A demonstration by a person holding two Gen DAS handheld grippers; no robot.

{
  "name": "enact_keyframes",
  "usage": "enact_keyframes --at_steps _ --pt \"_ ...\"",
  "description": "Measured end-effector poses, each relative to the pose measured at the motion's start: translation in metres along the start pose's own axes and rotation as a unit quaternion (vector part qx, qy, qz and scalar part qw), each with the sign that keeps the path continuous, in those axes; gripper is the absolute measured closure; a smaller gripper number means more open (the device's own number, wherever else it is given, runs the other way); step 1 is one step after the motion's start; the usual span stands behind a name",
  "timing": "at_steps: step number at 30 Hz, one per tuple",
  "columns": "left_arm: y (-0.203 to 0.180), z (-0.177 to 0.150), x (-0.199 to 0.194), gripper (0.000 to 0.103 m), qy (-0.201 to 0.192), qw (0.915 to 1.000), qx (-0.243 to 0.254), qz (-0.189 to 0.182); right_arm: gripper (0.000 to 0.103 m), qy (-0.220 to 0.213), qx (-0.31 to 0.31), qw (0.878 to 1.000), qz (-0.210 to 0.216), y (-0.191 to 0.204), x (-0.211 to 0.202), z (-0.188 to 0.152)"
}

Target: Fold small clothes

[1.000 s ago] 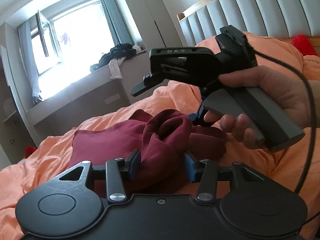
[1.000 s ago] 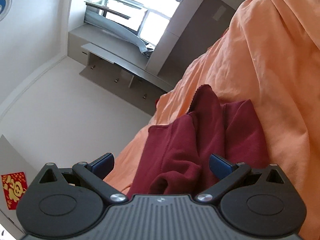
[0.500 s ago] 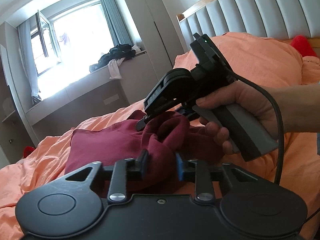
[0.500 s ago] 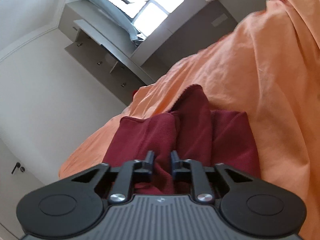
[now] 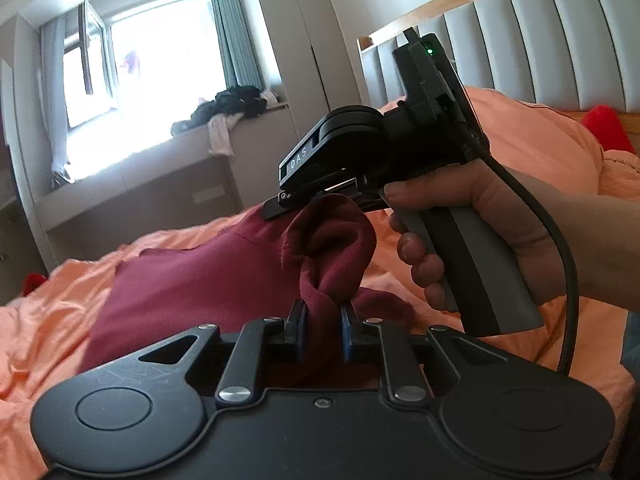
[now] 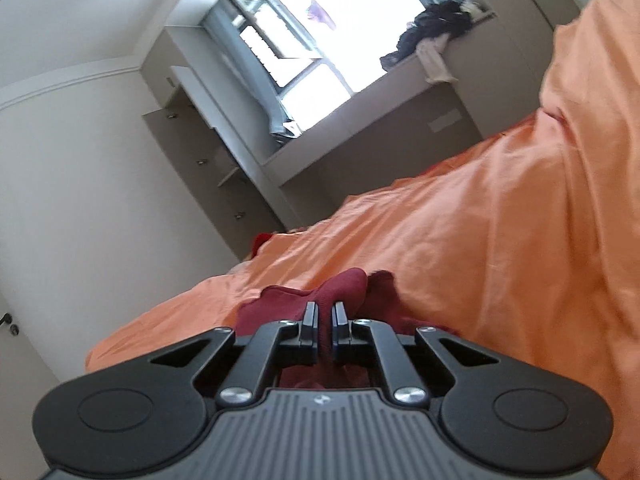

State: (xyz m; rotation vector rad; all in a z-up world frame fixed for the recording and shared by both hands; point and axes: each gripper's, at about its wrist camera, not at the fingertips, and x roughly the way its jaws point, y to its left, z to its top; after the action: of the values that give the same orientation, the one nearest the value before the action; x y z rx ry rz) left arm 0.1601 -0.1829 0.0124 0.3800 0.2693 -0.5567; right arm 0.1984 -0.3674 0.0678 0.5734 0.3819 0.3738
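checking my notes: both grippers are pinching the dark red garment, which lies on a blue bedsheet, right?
Not quite: the bedsheet is orange, not blue, as both wrist views show. The rest holds: the left gripper, its jaws closing, and the right gripper both pinch the dark red garment.

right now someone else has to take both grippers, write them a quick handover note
Left gripper: jaws closing on a bunched fold of the maroon garment, cloth pinched between them.
Right gripper: jaws shut on another bunch of the same garment, raised off the orange bedding.
The garment's far part lies spread on the bedding; the near part is gathered up between the two grippers.
Done: both grasps taken.
Left: no neat fold shows yet; probably carry the held part over the flat part, lay it down, release.
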Motion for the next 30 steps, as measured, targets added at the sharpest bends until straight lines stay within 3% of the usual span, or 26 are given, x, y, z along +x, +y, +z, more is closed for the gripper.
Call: enact_keyframes --at_steps 12,21,24,30 --pt "0.005 -0.004 0.022 0.084 0.038 0.9985 -0.023 -0.031 0.096 0.037 0.016 0.998 -0.050 -0.023 0.008 -0.009" --pt "0.017 0.002 0.022 0.071 0.046 0.9961 -0.050 -0.056 0.090 0.054 0.036 0.996 -0.066 -0.034 0.009 -0.013" --pt "0.021 0.004 0.023 0.068 0.049 0.9953 -0.055 -0.063 0.085 0.056 0.049 0.994 -0.075 -0.041 0.008 -0.013" --pt "0.028 0.012 0.016 0.049 0.053 0.9910 -0.086 -0.088 0.061 0.058 0.054 0.993 -0.082 -0.048 0.002 -0.013"
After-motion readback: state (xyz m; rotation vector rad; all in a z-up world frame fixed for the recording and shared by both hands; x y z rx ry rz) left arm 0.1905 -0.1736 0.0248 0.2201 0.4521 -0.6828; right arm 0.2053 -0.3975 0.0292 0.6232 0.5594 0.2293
